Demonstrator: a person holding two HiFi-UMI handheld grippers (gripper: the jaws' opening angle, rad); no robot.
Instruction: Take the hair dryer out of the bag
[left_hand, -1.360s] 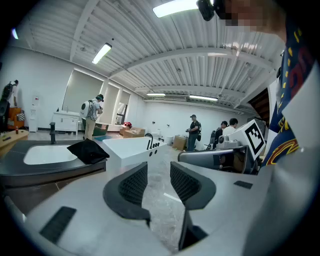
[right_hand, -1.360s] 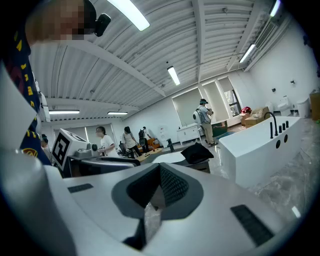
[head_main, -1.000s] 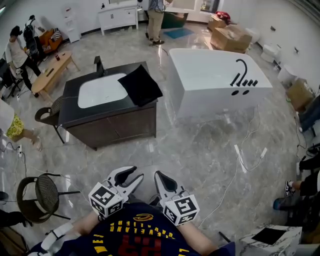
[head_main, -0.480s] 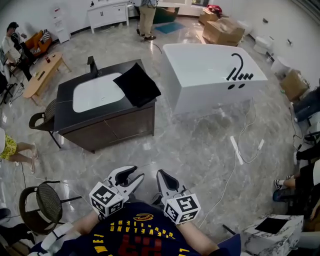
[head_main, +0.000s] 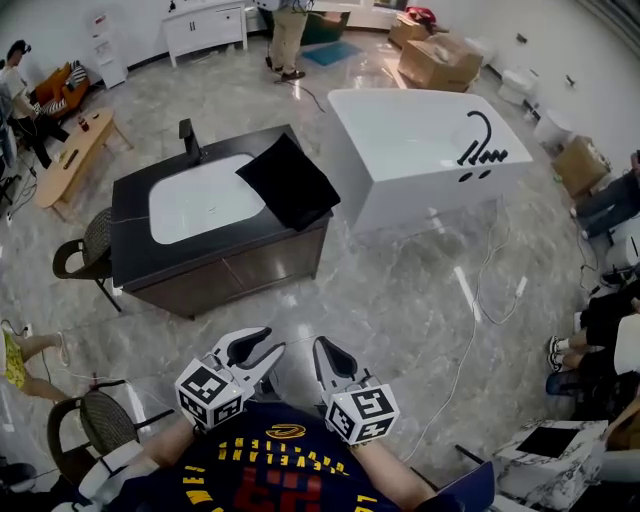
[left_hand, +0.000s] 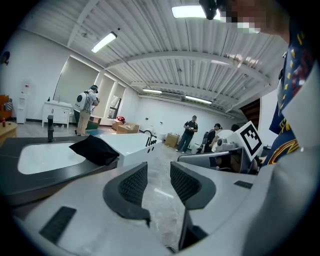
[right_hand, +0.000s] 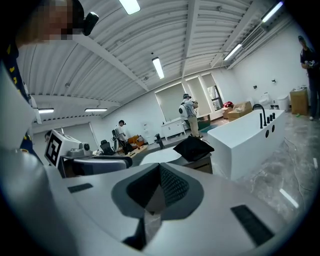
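Bag (head_main: 288, 181) on vanity (head_main: 135, 250), left tongs (head_main: 271, 342) apart, empty, right tongs (head_main: 322, 349) pressed together

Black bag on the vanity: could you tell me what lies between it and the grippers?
In the head view, only bare marble floor and the vanity cabinet's front separate the left gripper and right gripper from the black bag.

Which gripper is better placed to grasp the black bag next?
Probably the left gripper: its jaws stand open, while the right gripper is shut. Both are far from the bag.
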